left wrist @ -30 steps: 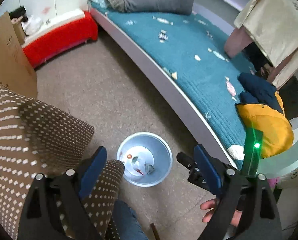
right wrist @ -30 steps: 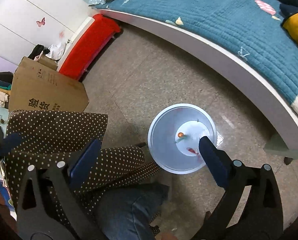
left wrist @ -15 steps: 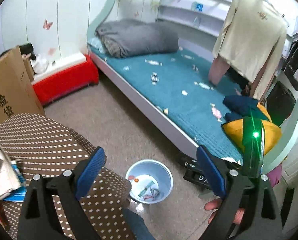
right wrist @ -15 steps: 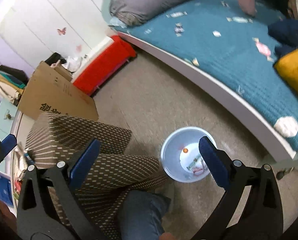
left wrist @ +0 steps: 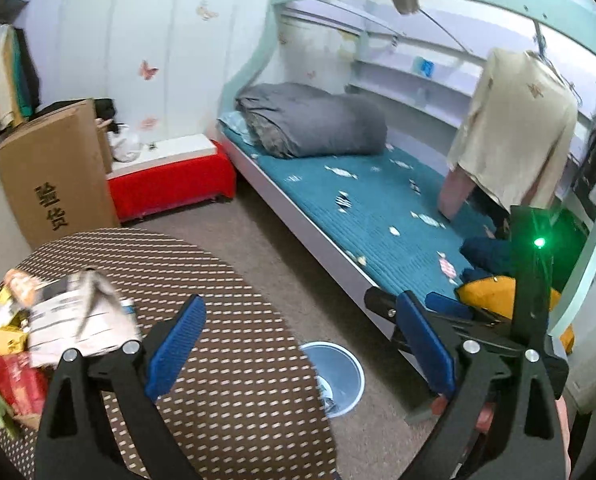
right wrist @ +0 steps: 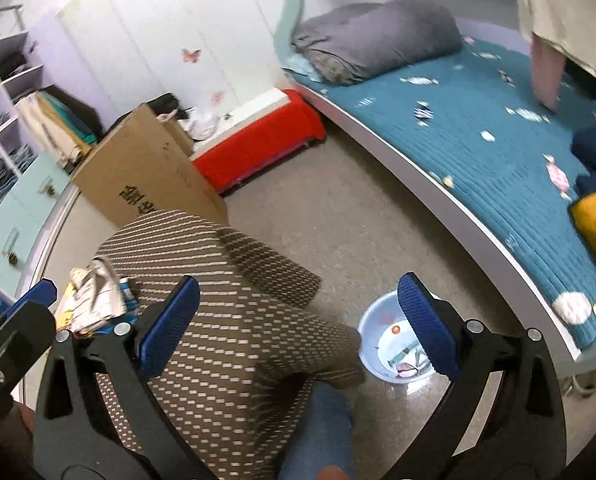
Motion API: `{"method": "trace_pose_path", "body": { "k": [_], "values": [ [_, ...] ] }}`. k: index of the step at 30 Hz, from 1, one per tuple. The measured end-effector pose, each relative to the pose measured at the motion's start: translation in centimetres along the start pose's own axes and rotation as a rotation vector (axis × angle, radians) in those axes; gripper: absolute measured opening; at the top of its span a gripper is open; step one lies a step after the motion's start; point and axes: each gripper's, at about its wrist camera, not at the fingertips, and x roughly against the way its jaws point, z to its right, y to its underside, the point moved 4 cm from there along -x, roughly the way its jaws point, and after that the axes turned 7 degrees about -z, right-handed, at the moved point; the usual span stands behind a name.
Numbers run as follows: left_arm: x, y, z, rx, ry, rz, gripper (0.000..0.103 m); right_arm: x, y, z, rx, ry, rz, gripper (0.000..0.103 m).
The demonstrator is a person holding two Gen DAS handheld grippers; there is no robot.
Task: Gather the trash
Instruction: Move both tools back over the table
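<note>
Trash pile to be taken by its stiffer edges

Trash (left wrist: 57, 320) is seen heaped on the dotted surface (left wrist: 225, 360), to the left of the left claw (left wrist: 302, 344) and beyond its left finger; in the right wrist view the same heap (right wrist: 93, 300) lies left of the right claw (right wrist: 310, 324), just past its left finger. The left claw is spread wide, its jaws having just been opening, and nothing is held between them. The right claw is also seen wide apart and empty.

The heap is judged to be light: crumpled paper, a printed carton or leaflet, yellow and red packets, though blur keeps the items from being told apart. Such things are expected to be soft and springy, to crush readily and to slide over one another, so a pinch on a loose flap may pull one sheet away and leave the rest. A hold is best taken across a folded or bunched part, or on the stiff edge of the carton, with the jaws closed fully.

The bin (right wrist: 390, 344) stands on the floor below the right claw, between its fingers in that view, with scraps already lying in it. Small wrappers (left wrist: 442, 266) are scattered on the bed (left wrist: 378, 208), ahead and to the right of the left claw; these are thin and flat and are judged harder to lift off the quilted cover.
</note>
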Motion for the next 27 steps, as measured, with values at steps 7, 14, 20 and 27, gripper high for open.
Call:
{"method": "trace_pose_path", "body": {
  "k": [7, 14, 20, 27],
  "values": [
    [4.5, 1.8, -6.0, 0.094, -0.1, 0.075, 0.094, -0.2, 0.9, -5.3, 0.097, -0.048, -0.014, 0.097],
    [8.1, 4.7, -12.5, 0.21, -0.203, 0.108, 0.094, -1.8, 2.8, -11.6, 0.203, -0.096, -0.059, 0.097],
    [10.2, 7.4, -18.2, 0.323, -0.282, 0.113, 0.094, -3.5, 4.2, -16.5, 0.291, -0.137, -0.099, 0.097],
    [12.7, 10.8, -24.4, 0.447, -0.372, 0.129, 0.094, -6.0, 4.2, -20.0, 0.356, -0.151, -0.126, 0.097]
  ]
}}
